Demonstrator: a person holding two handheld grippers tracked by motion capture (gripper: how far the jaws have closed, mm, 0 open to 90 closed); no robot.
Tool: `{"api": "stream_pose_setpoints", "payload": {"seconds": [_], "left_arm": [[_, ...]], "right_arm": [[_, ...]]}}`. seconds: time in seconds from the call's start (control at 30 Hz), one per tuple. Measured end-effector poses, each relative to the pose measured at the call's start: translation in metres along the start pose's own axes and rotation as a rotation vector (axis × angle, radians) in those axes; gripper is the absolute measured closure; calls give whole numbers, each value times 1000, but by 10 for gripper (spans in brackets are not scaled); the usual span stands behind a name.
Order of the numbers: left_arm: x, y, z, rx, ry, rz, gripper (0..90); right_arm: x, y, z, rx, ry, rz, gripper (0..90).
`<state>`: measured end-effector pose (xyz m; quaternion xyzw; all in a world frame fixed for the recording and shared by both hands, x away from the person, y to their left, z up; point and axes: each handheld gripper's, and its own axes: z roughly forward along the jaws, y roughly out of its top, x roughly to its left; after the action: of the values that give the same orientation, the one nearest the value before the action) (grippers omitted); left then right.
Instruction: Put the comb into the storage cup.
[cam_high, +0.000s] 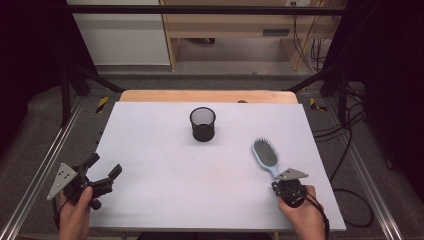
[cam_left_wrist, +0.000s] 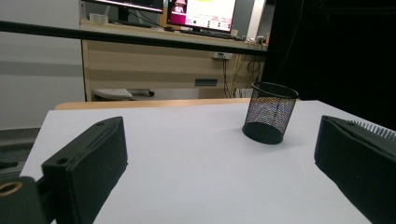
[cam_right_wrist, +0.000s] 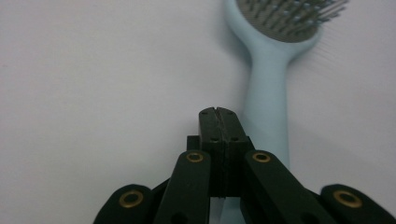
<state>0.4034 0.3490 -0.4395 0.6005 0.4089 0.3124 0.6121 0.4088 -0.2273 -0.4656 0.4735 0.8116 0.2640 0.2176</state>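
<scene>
On the table (cam_high: 165, 165), one hairbrush (cam_high: 266, 155), one mesh cup (cam_high: 203, 123), left claw (cam_high: 102, 175) wide, right claw (cam_right_wrist: 218, 114) closed, empty.

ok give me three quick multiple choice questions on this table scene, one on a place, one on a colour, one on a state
1. Where does the black wire-mesh cup stand on the white table?
A. near the middle, toward the far edge
B. at the near left corner
C. on top of the hairbrush

2. What colour is the handle of the plastic hairbrush?
A. red
B. light blue
C. yellow

3. How do the jaws of the right hand-held gripper stand?
A. spread wide around the cup
B. closed against each other, nothing between them
C. clamped on the brush head

Answers:
1 A, the high view shows the cup upright there, apart from everything else.
2 B, the right gripper view shows a pale blue handle.
3 B, the right gripper view shows the two tips meeting beside the handle.
</scene>
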Motion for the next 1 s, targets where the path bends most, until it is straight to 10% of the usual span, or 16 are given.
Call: {"api": "stream_pose_setpoints", "payload": {"seconds": [0.43,1.0], "left_arm": [[0,0,1,2,-4,-6,28],[6,-1,-1,18,39,-7,28]], "right_arm": [[-40,-16,-6,-51,-33,92,900],[-46,-6,-15,-127,37,97,888]]}}
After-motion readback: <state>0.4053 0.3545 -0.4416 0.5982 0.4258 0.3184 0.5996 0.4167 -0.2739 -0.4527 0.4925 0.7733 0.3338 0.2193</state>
